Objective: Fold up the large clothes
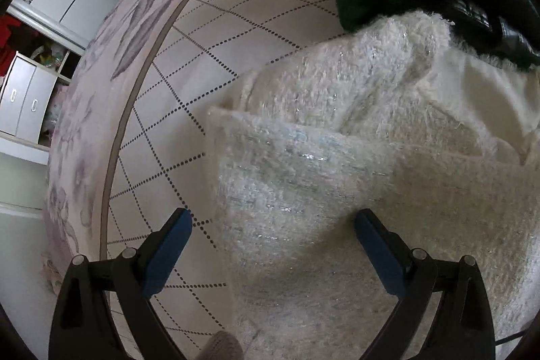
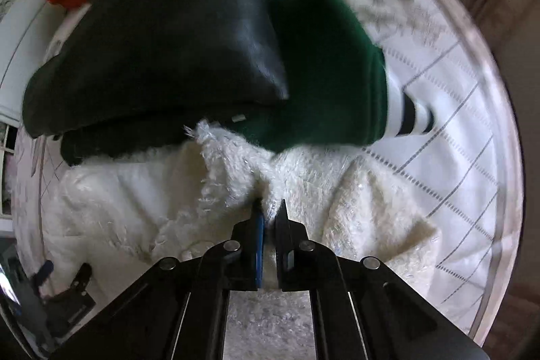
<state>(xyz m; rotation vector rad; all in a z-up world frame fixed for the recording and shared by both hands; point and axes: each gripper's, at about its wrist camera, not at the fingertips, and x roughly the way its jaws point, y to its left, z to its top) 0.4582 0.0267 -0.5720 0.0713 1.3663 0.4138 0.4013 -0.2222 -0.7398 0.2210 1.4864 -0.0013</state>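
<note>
Right wrist view, right gripper [image 2: 270,208] fingers pinching fuzzy white sweater [image 2: 303,177], left gripper [image 1: 273,225] fingers spread wide.

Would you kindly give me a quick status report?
Left gripper open over white fuzzy garment. Right gripper shut on its fold. Black jacket and green sweater lie on far edge.

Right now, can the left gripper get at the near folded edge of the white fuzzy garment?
Probably yes. The left gripper is open just above the white fuzzy garment, and nothing lies between them. The right gripper is shut on another part, away from this edge.
</note>
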